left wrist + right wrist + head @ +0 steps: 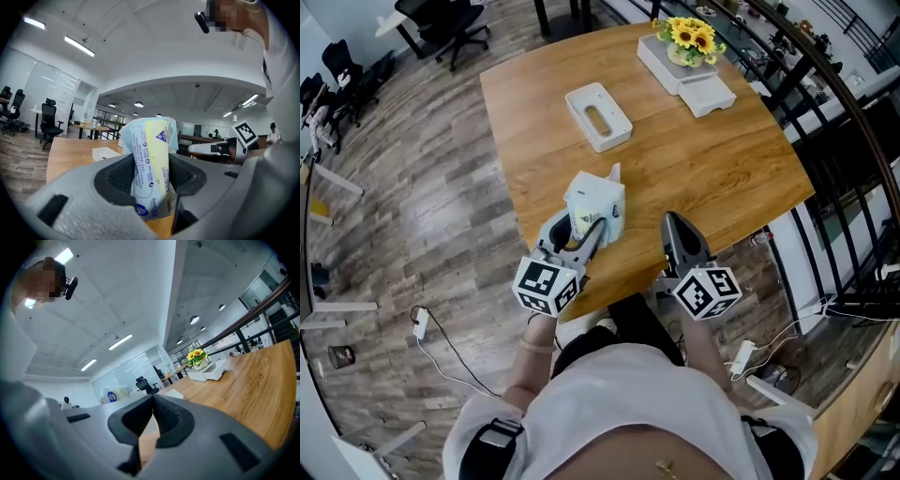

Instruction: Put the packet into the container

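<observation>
Both forearms reach forward from the person's body, side by side, over the near edge of the wooden table (712,178). The left gripper (586,230) points across the table and tips slightly down. Its jaws stand partly apart and are clamped on the packet (596,200), a pale blue and yellow soft pack held upright with its top well above the pads. In the left gripper view the packet (152,157) fills the gap between the jaws, both pads pressing its sides. Whether its lower end touches the wood cannot be told. The right gripper (677,223) is level just beside it, with nothing in it and its jaws meeting at the tips, as the right gripper view (153,405) shows. The container (598,115), a white rectangular box with an oblong slot in its top, lies further up the table, well apart from the packet, with bare wood between them. A white tray (667,64) bearing yellow flowers (692,36) sits at the far right corner, a second white box (709,95) touching it. The wood right of the container is bare as far as the table's right edge, where a dark railing (825,103) runs close by. Left of the table the floor (412,187) lies open, with office chairs (455,23) far off.
</observation>
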Demonstrator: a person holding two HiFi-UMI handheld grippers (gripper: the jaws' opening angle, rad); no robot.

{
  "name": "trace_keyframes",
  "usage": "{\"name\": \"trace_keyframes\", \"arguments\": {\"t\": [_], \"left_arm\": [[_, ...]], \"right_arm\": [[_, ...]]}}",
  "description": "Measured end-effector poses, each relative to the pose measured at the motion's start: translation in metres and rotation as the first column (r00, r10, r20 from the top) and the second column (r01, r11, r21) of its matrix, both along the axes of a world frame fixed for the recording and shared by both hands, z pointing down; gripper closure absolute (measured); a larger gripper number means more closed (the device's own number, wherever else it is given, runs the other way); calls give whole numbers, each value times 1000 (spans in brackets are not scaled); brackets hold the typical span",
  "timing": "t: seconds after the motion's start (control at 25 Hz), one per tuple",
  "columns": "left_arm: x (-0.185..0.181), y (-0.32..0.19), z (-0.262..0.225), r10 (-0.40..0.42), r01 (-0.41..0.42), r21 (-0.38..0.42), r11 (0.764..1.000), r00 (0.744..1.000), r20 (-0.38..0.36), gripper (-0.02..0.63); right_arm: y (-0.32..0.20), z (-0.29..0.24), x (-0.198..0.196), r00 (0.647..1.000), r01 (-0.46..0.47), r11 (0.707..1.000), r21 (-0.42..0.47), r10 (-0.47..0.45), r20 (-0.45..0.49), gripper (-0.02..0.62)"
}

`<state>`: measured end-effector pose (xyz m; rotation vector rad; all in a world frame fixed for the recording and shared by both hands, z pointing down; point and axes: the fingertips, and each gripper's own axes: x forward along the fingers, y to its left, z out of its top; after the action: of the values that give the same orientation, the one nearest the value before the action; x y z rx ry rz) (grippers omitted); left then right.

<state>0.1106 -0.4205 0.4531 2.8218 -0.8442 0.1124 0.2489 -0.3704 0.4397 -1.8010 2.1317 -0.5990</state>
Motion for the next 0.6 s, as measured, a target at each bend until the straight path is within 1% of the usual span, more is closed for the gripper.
{"name": "trace_keyframes", "arguments": {"t": [0.2,0.32,0.44,0.6], "left_arm": [[11,-43,-5,-27,27,8,1000,999,24,407],[15,-71,-11,-46,46,12,999,998,39,407],[16,-100,-16,-88,89,-14,996,995,51,407],[24,-141,-24,-154,156,-64,986,988,28,407]], "right_arm": [[-48,-28,14,998,57,997,50,-56,-18,583],[-78,-42,18,995,99,993,63,-97,-35,583],[-103,-54,19,989,141,988,68,-137,-60,583],[-132,-56,23,984,171,983,61,-168,-59,583]]}}
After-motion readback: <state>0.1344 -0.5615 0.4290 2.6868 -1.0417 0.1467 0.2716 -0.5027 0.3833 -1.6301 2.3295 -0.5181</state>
